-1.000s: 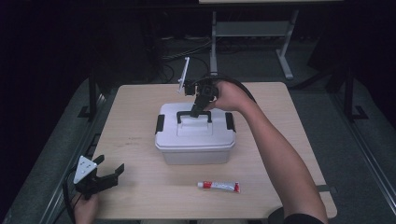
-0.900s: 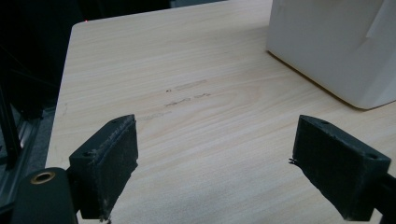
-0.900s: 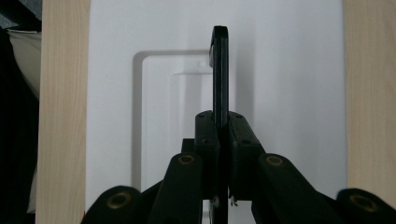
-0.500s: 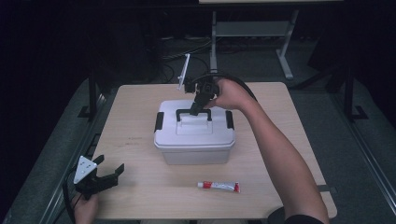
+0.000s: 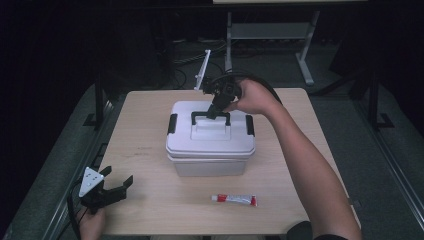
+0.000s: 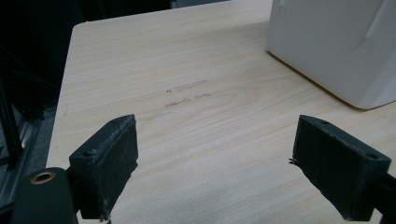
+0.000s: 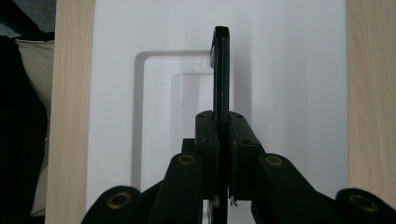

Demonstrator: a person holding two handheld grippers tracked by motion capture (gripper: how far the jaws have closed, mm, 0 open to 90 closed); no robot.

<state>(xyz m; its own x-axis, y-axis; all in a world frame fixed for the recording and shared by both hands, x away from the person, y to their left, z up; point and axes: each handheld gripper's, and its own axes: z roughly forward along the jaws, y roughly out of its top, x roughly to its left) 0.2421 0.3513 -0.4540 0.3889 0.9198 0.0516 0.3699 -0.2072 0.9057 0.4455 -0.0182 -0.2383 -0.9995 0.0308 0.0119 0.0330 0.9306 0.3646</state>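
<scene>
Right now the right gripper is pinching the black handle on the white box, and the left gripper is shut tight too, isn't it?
Not quite. The right gripper does pinch the black handle of the white box, but the left gripper is open: the left gripper view shows its jaws wide apart over bare table.

The box (image 5: 210,150) is white, with a black handle (image 5: 210,117) on its lid and black latches (image 5: 172,123) at both ends. The counter (image 5: 145,150) is pale wood with a fine straight grain and a few faint grey scuffs. The tube (image 5: 234,199) is white with red at each end, though any print on it is too small to read. Both the left gripper (image 5: 120,186) and the right gripper (image 5: 216,111) are black; the left carries a light grey plate (image 5: 91,179).
</scene>
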